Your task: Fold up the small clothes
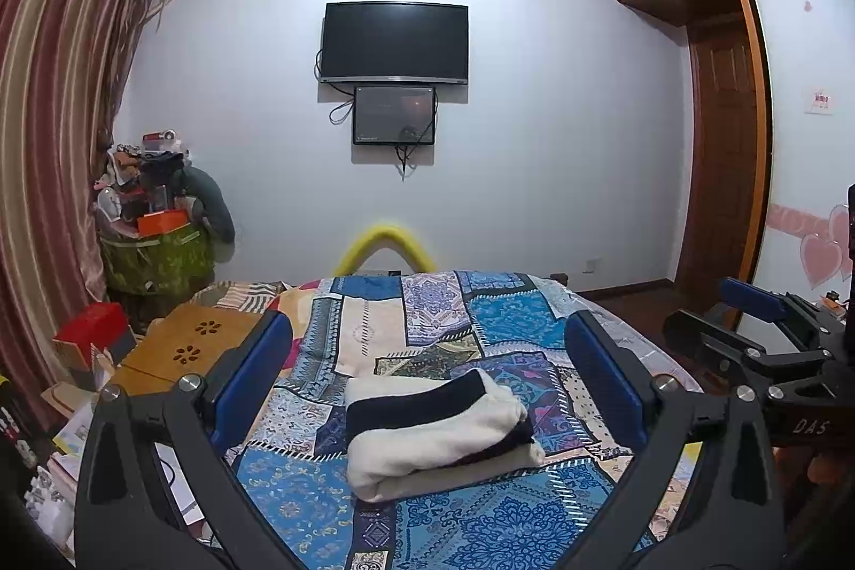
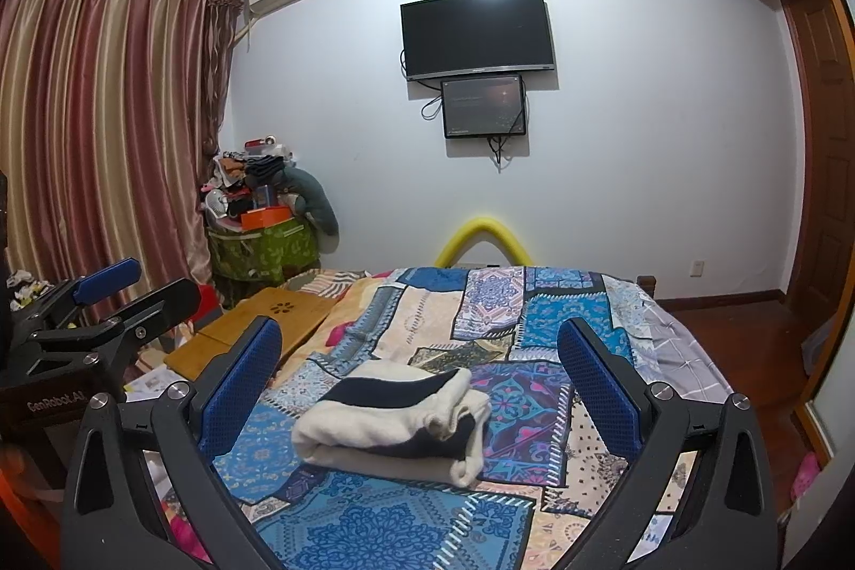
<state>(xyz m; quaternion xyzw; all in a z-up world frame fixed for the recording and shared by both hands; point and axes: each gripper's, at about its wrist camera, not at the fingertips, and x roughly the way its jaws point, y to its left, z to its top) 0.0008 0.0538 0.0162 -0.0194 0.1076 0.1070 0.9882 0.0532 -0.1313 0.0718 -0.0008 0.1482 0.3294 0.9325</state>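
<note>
On the bed, the cream-and-navy garment is left folded; both tongs, left tongs and right tongs, are held released above it.

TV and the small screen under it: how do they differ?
The TV is larger and mounted higher; the small screen hangs directly below it. The TV is fully black, while the small screen shows a dim picture. The small screen has cables looping around it; the TV shows fewer. Both are dark-framed, landscape and fixed to the white wall.

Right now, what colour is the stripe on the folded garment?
Dark navy, nearly black, across the cream folded knit garment; clearest in the left wrist view.
</note>
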